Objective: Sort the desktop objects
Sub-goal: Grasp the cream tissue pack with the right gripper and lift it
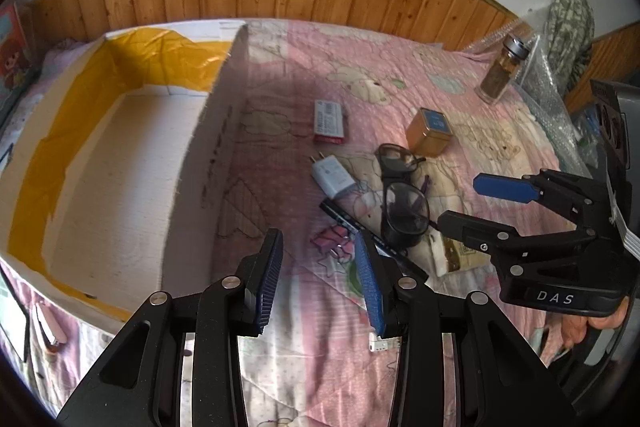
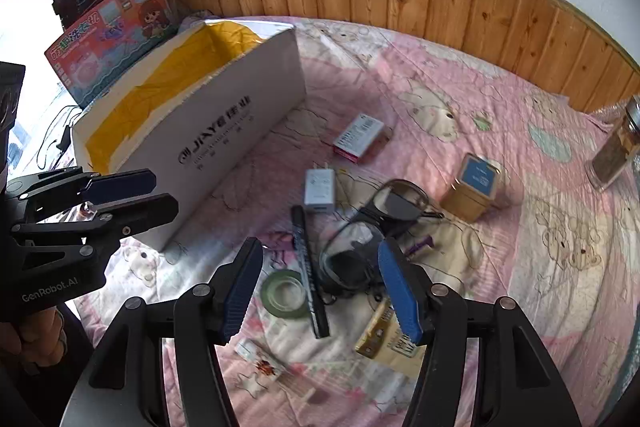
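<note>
While both grippers are held above the pink quilt (image 2: pixel 460 99), the scene is recorded as follows.

Landmark: a white cardboard box (image 2: pixel 224 131), open at the top, lined inside with yellow tape and printed with dark lettering on its long side; all places below are given relative to it.

Left gripper (image 1: pixel 320 279): blue ribbed pads are seen spread apart, nothing is pinched between them; it is held just beside the box's long side, over the quilt.

Right gripper (image 2: pixel 320 291): jaws are seen spread wide, nothing is gripped; it is held well away from the box, above the pen and the glasses.

Charger (image 2: pixel 319 191): a white plug block with two metal prongs, laid flat near the box's long side.

Pen (image 2: pixel 310 271): a slim black marker with pale lettering, laid just beyond the charger from the box.

Glasses (image 2: pixel 372 239): dark-framed, folded, laid against the pen's far side from the box.

Tape roll (image 2: pixel 285 293): a green ring, laid touching the pen on the side nearer the box.

Small carton (image 2: pixel 360 137): white with a pink-red edge and printed label, laid flat near the box's far corner.

Tin (image 2: pixel 472 193): a gold cube with a blue lid, set well apart from the box, beyond the glasses.

Jar (image 2: pixel 618 151): clear glass, brown contents, metal cap, set farthest from the box.
</note>
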The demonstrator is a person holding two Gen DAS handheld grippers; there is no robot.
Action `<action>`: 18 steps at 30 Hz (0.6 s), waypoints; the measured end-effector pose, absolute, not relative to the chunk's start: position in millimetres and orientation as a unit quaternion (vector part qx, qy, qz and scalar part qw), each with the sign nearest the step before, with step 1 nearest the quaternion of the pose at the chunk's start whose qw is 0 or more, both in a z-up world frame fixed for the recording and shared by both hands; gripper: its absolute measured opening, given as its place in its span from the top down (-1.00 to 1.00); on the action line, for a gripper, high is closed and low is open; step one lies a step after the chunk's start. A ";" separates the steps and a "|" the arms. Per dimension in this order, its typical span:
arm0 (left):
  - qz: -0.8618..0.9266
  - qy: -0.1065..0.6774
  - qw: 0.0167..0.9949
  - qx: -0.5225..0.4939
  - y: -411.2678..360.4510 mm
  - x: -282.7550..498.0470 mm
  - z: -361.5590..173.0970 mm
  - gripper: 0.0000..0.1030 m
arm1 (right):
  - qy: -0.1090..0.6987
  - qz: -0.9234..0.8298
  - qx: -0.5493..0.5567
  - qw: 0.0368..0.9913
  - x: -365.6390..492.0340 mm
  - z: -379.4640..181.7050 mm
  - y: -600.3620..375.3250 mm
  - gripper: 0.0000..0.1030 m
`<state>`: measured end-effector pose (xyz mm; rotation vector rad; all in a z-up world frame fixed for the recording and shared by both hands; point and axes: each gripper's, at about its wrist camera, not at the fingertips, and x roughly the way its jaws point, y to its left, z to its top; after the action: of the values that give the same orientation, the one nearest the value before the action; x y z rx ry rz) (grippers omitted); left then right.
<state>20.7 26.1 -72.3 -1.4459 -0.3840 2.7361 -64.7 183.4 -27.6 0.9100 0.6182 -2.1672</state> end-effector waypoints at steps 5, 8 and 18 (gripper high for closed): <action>0.855 -0.127 0.045 -0.501 53.6 9.4 -103.8 0.24 | 0.266 -0.822 0.374 0.338 -85.5 -42.1 221.0 -0.39; 0.842 -0.121 0.064 -0.521 69.6 5.2 -119.8 0.21 | 0.292 -0.809 0.382 0.337 -90.1 -53.7 236.2 -0.56; 0.826 -0.096 0.083 -0.549 98.0 -10.4 -149.9 0.06 | 0.420 -0.761 0.382 0.314 -96.2 -100.3 246.2 -0.57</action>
<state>-10.4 98.0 -149.9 -1.6391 -0.2863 2.4672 -96.2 246.2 -100.3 1.0061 1.1078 -2.0049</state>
